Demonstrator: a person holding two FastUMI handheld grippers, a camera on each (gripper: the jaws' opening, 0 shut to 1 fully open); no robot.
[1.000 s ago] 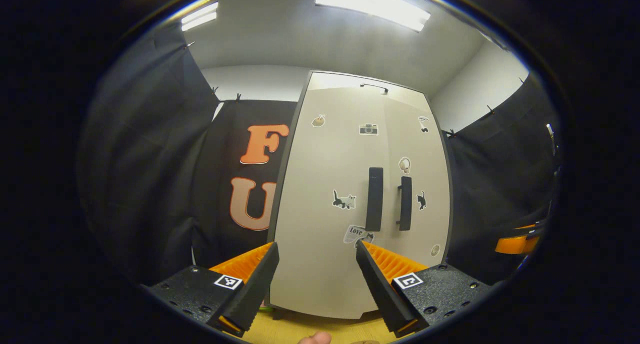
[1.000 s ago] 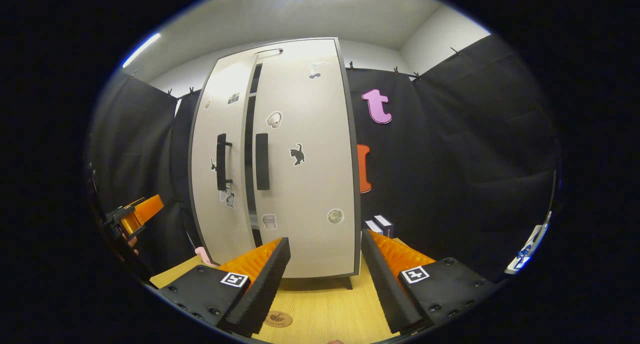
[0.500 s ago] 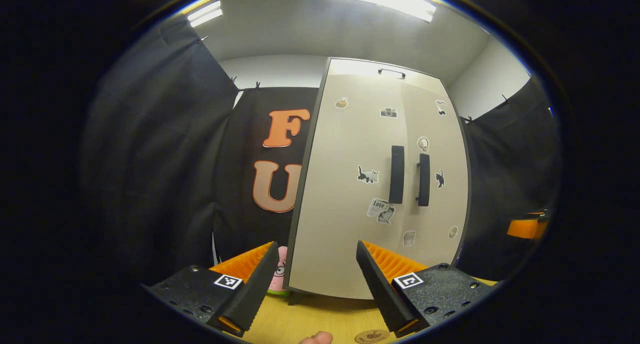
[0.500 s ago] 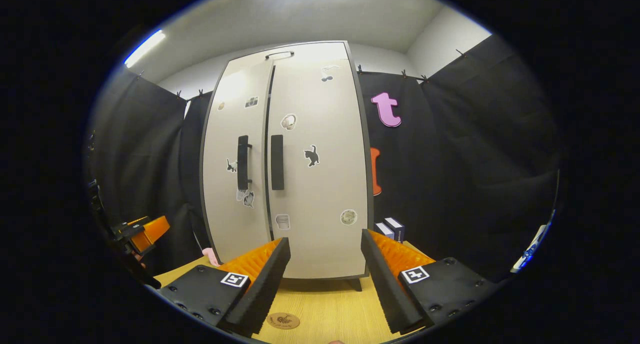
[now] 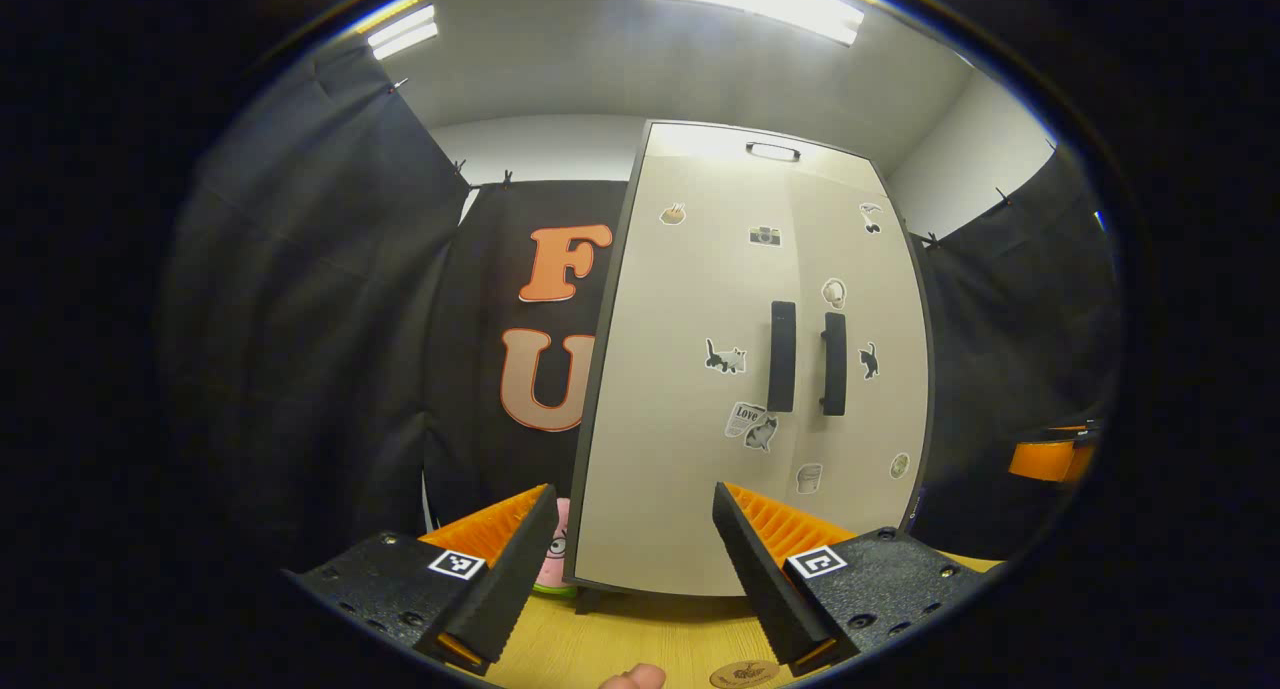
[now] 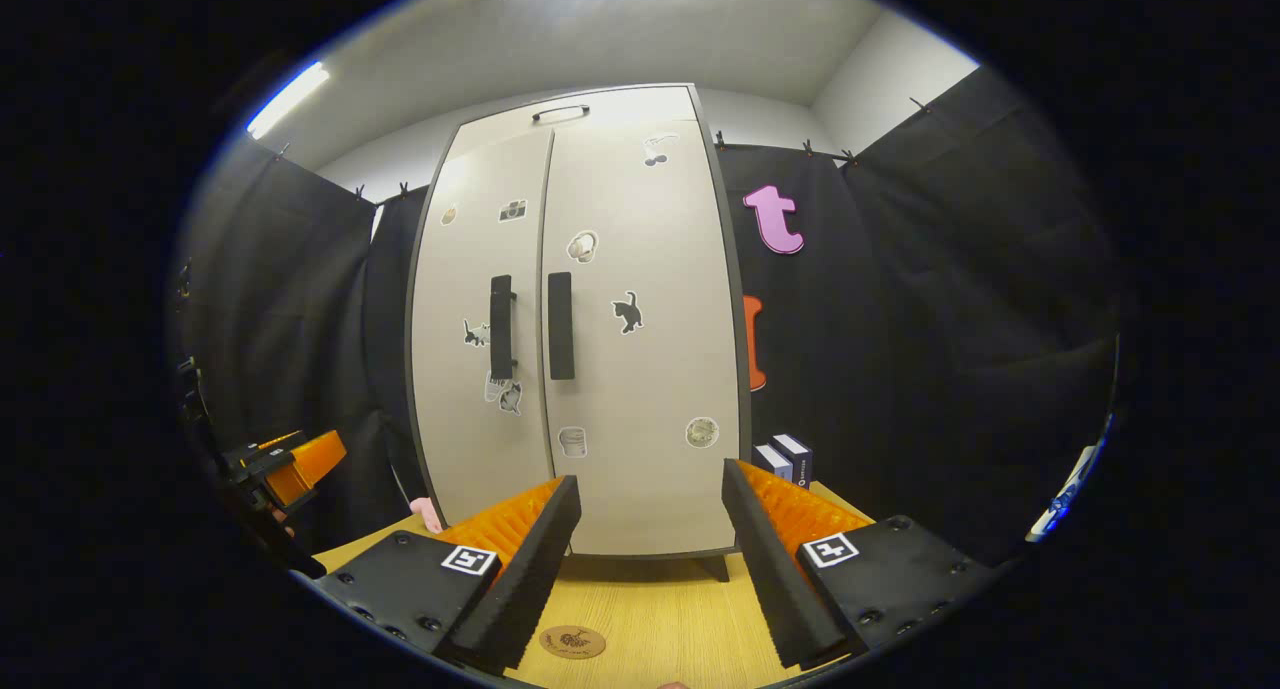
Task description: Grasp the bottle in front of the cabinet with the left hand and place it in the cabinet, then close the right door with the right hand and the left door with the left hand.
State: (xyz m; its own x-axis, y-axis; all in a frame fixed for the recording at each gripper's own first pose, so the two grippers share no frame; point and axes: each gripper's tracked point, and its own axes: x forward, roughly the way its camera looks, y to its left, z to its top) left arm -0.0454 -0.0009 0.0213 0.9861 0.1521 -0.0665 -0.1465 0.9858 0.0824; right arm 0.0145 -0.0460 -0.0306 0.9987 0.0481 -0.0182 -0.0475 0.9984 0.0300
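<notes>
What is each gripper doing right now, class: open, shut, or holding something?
Left gripper: open, holding nothing, facing the cabinet.
Right gripper: open, holding nothing.

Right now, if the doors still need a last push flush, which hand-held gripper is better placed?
Probably neither is needed: both doors look shut. If one is, the right hand-held gripper, open, faces the seam between the handles squarely; the left hand-held gripper views the cabinet obliquely.
</notes>
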